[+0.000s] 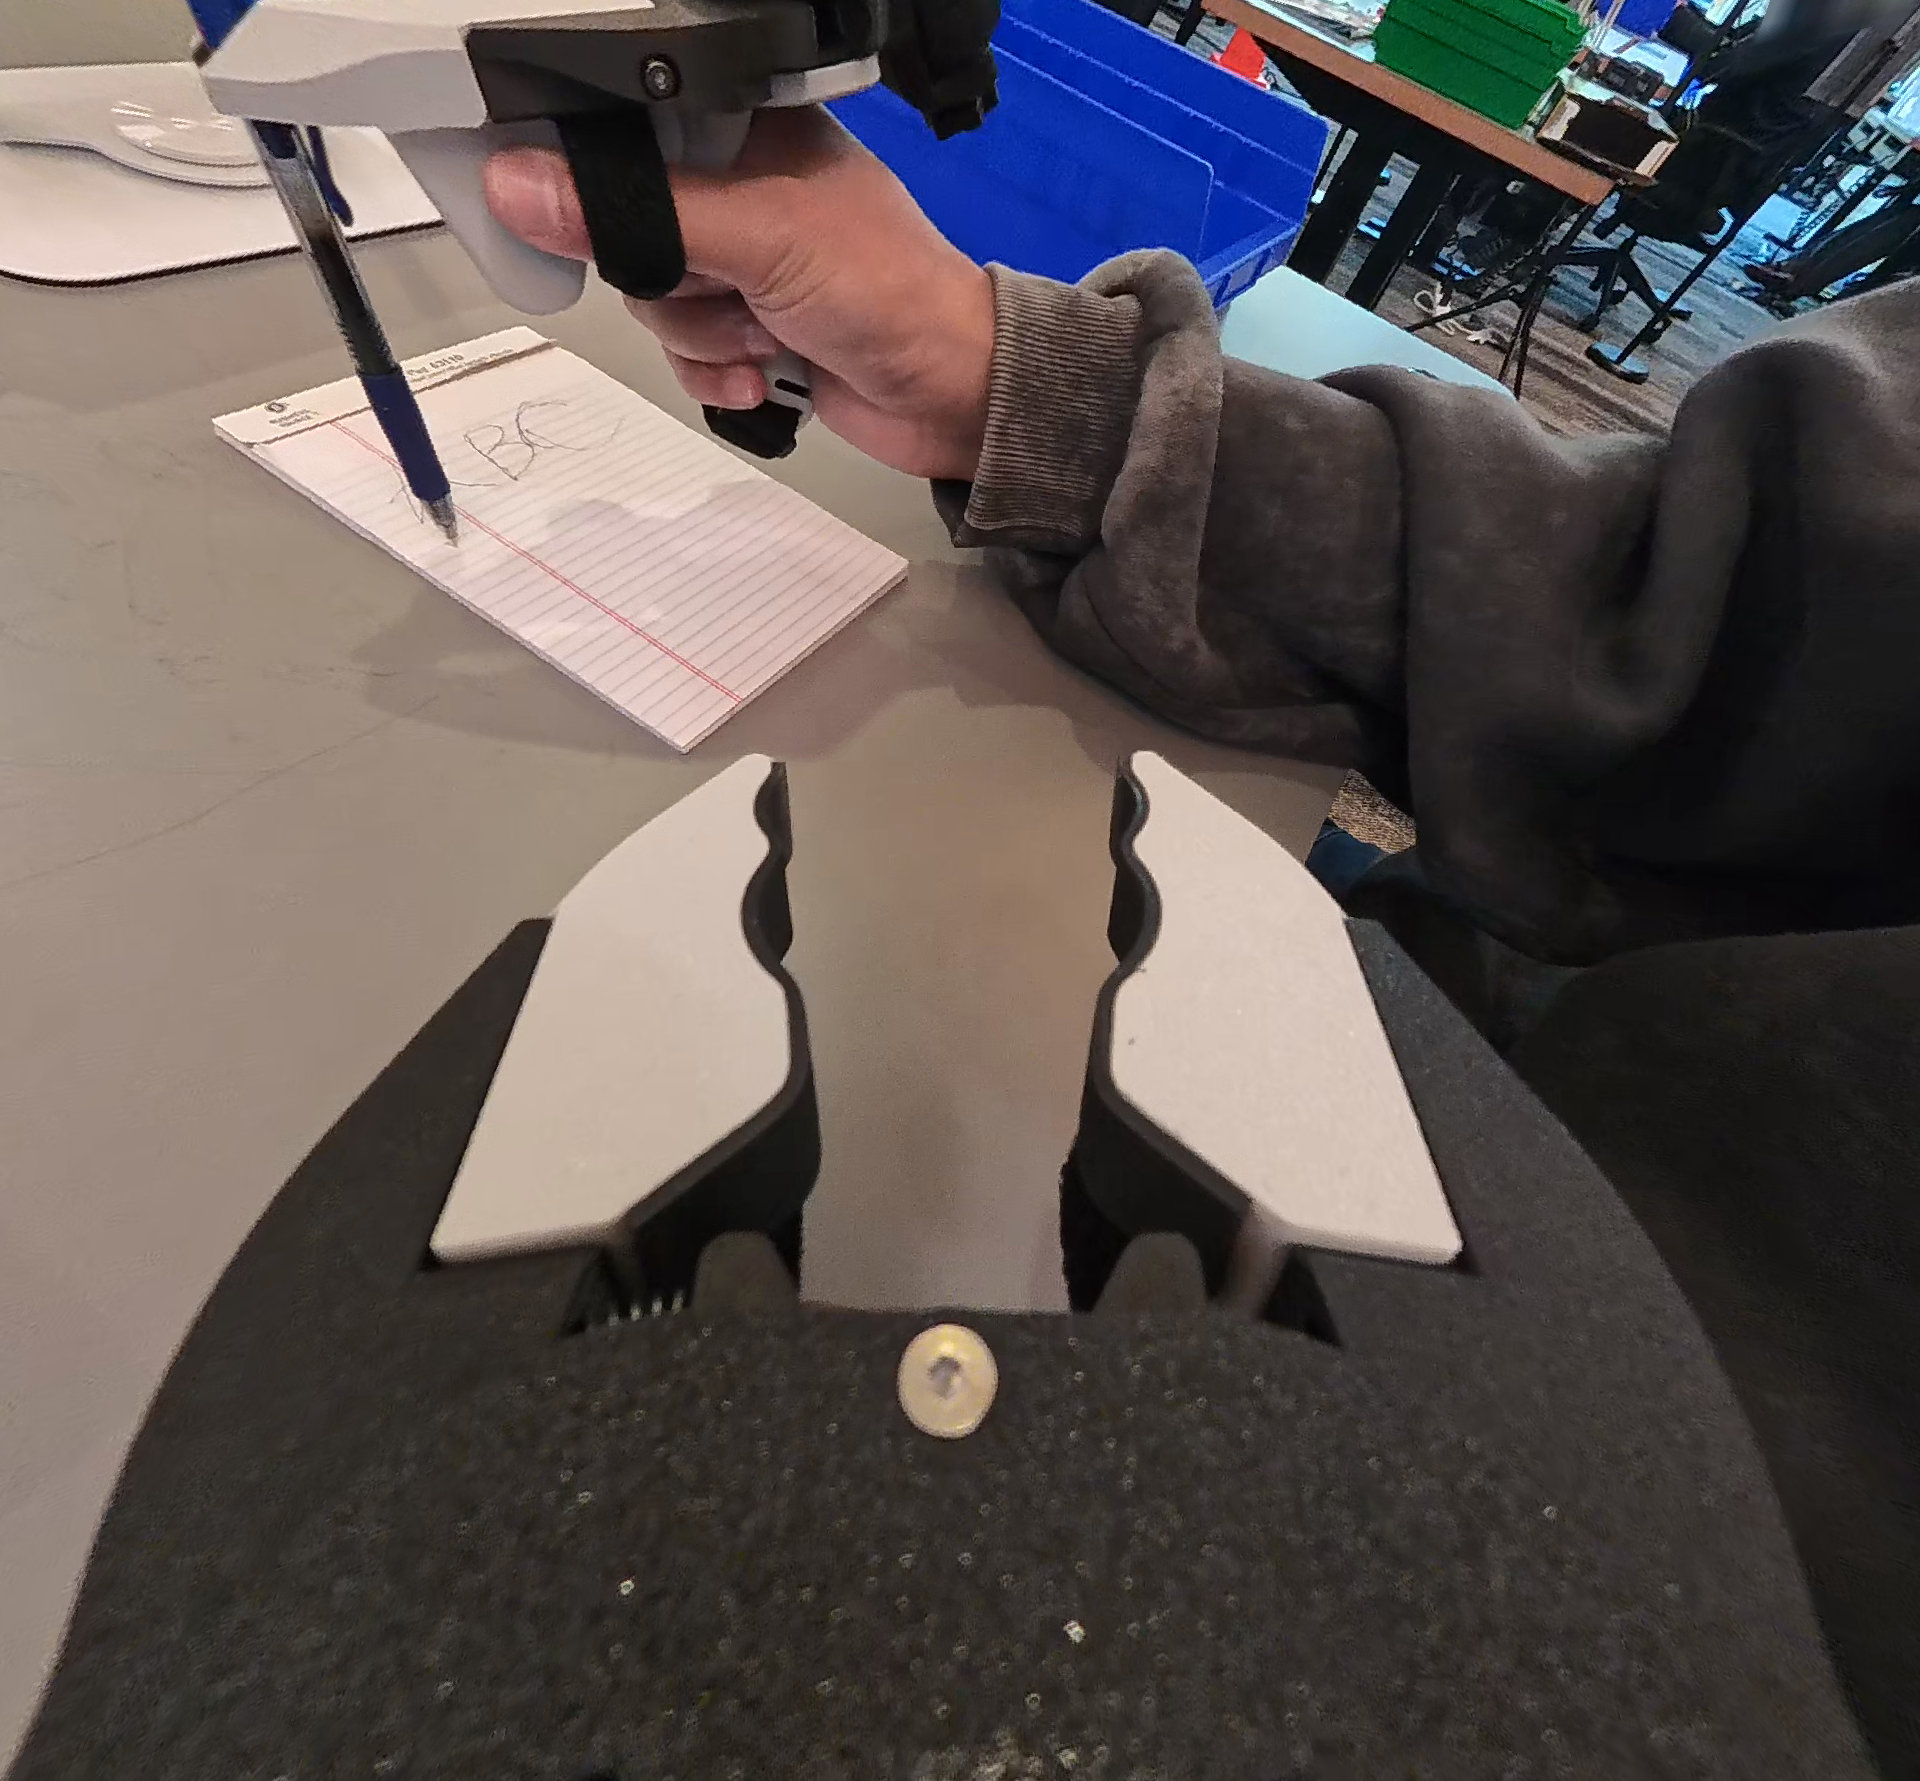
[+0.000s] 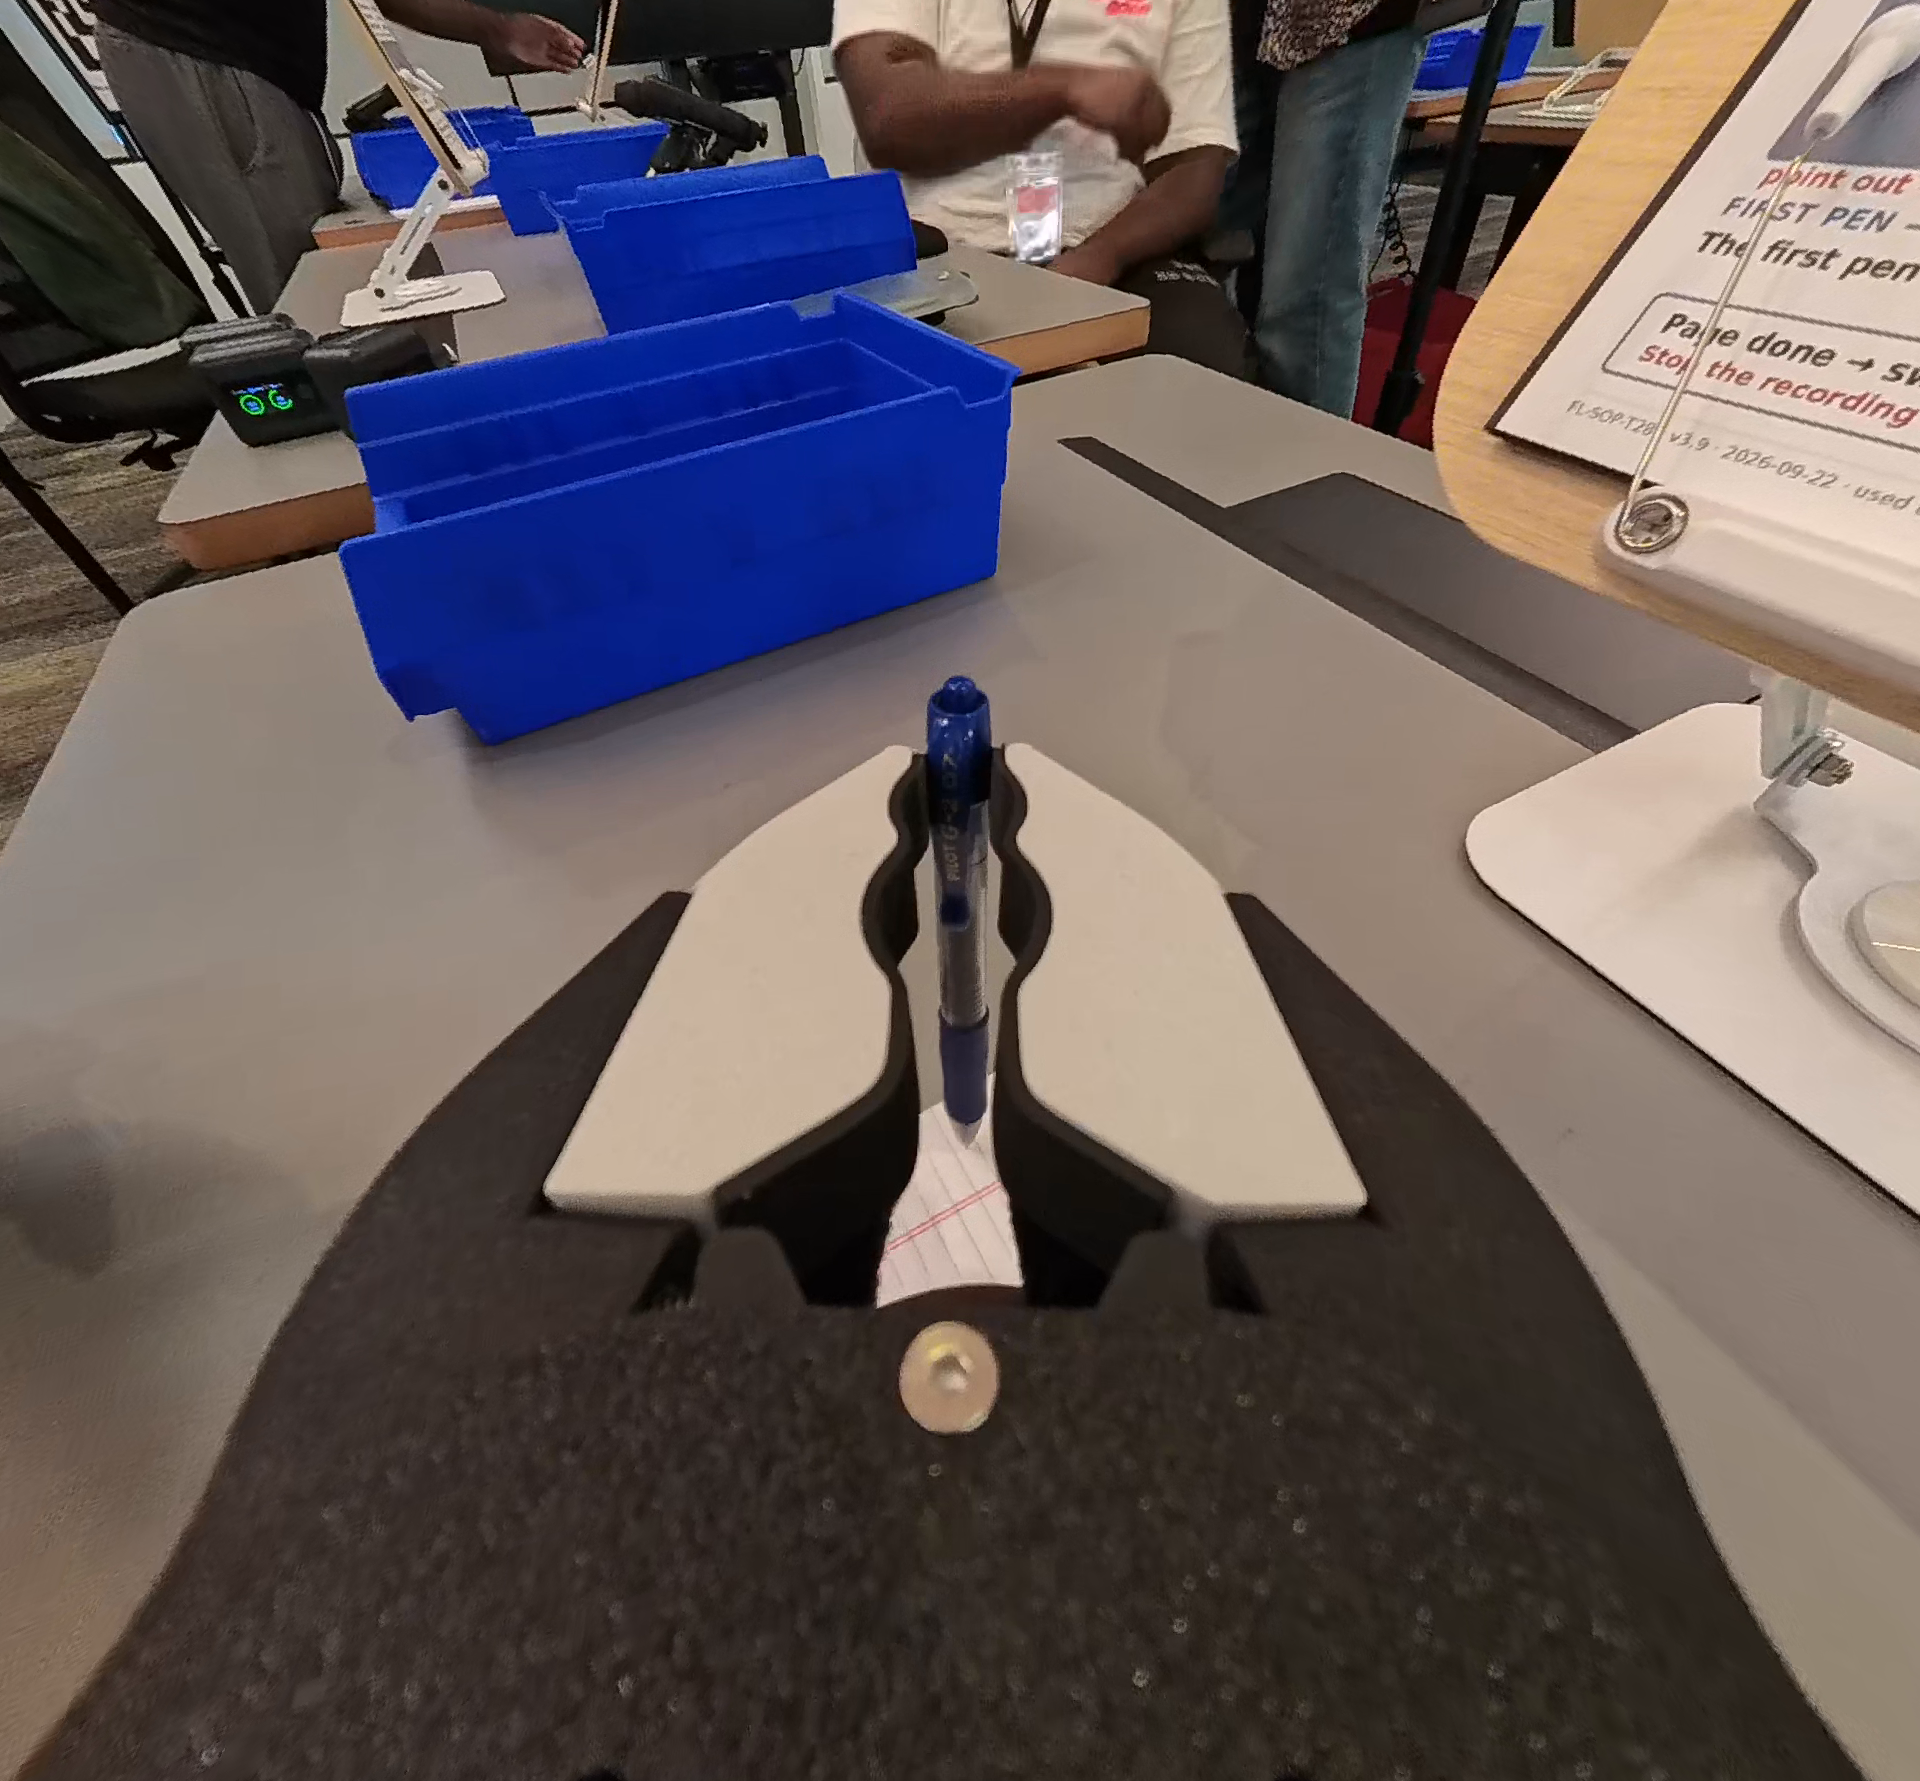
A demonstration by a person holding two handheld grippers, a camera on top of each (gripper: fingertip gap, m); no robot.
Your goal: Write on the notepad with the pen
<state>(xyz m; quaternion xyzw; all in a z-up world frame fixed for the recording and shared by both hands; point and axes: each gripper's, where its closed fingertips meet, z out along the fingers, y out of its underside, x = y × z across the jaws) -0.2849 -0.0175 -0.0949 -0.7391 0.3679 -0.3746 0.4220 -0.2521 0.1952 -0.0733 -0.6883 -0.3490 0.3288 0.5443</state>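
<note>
A: Where's the pen [image 1: 400, 401] now?

B: Pinched between the 2 fingers of the right gripper [image 2: 961, 796], tip down on the pad [image 1: 582, 536], just left of the red margin line. Some scrawl already sits near the pad's top edge.

A: And the left gripper [image 1: 951, 796]?

B: Fingers spread, nothing between them. It hovers over the bare table [image 1: 208, 848] just short of the pad's near corner, not touching it.

A: So nobody's holding the pad down?

B: No. I'd say that's the risk: a sideways stroke could drag the pad across the table. Light pressure and short strokes would help, or the left gripper could pin the near corner.

A: Is the grip good?

B: The pen leans, top tilted away from the pad toward the white stand [image 1: 135, 204]. It's held high on the barrel, so the tip may wobble. Keeping the squeeze firm and the wrist angle constant should keep the line clean.

A: The blue bin [image 2: 675, 505]?

B: Beyond the pad, well apart from it.
</note>
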